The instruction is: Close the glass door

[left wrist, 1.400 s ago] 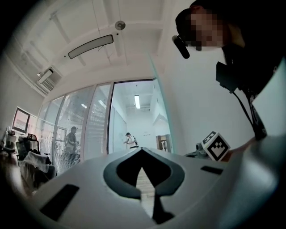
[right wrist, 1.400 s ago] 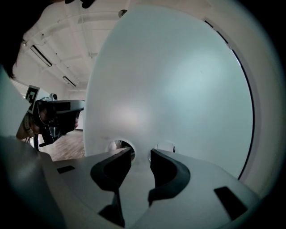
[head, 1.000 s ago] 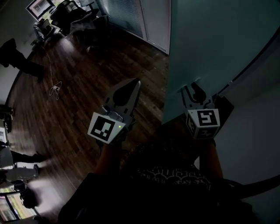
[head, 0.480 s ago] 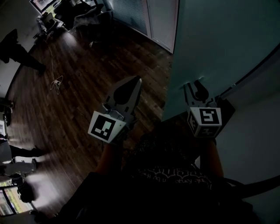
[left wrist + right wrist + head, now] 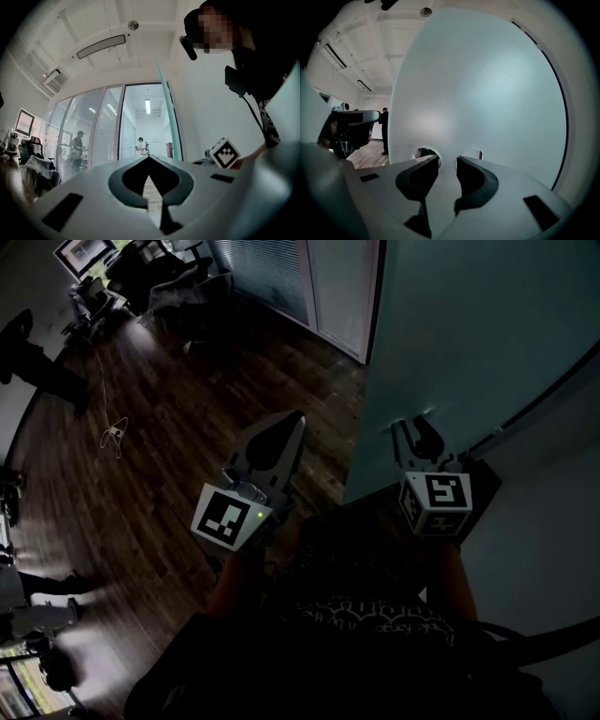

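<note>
The frosted glass door [image 5: 469, 334] stands at the right of the head view, with its free edge running down past my right gripper. It fills the right gripper view [image 5: 487, 84]. My right gripper [image 5: 415, 425] is open, its tips right at the door's face and nothing between them [image 5: 447, 161]. Two round spots show on the glass just beyond the fingertips [image 5: 433, 161]. My left gripper [image 5: 292, 418] hangs over the wood floor left of the door's edge, shut and empty [image 5: 149, 158]. The left gripper view shows the door's edge as a thin green strip [image 5: 168, 122].
Dark wood floor [image 5: 187, 427] spreads out to the left, with a white wire hanger [image 5: 112, 435] lying on it. Office chairs and a monitor [image 5: 94, 259] stand at the far left. A glass partition with blinds [image 5: 272, 277] runs along the back. People stand beyond it [image 5: 78, 143].
Both grippers keep almost the same places in the head view, the right one still at the door's face. Their jaws look the same as before.
</note>
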The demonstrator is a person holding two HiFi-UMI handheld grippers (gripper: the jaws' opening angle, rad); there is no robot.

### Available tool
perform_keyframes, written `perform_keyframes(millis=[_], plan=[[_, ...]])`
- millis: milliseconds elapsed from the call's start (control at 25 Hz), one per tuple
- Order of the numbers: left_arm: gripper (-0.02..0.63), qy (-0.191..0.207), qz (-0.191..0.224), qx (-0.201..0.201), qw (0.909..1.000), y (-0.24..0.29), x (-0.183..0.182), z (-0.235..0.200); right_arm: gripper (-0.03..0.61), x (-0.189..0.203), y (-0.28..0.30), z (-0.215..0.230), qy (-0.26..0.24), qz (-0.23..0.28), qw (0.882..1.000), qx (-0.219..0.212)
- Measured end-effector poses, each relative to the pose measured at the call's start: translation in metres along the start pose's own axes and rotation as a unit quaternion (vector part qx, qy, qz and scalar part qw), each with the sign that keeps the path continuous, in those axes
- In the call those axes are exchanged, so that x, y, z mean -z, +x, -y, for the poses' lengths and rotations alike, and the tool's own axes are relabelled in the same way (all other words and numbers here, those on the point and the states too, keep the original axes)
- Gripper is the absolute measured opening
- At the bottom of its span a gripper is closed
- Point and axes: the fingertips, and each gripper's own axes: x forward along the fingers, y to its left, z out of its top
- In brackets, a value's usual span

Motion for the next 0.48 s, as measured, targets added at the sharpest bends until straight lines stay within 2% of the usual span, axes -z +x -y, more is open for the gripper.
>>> perform_keyframes(millis=[240, 480], plan=[[0.002, -0.009, -0.004, 0.016, 0.9998, 0.038, -0.001, -0.067, 0.123, -0.016, 0.068, 0.002, -0.002, -0.009, 1.0, 0.014], [0.002, -0.007, -0.006, 0.025, 0.9996, 0.05, -0.002, -0.103, 0.123, -0.025, 0.097, 0.003, 0.002, -0.003, 0.999, 0.036]])
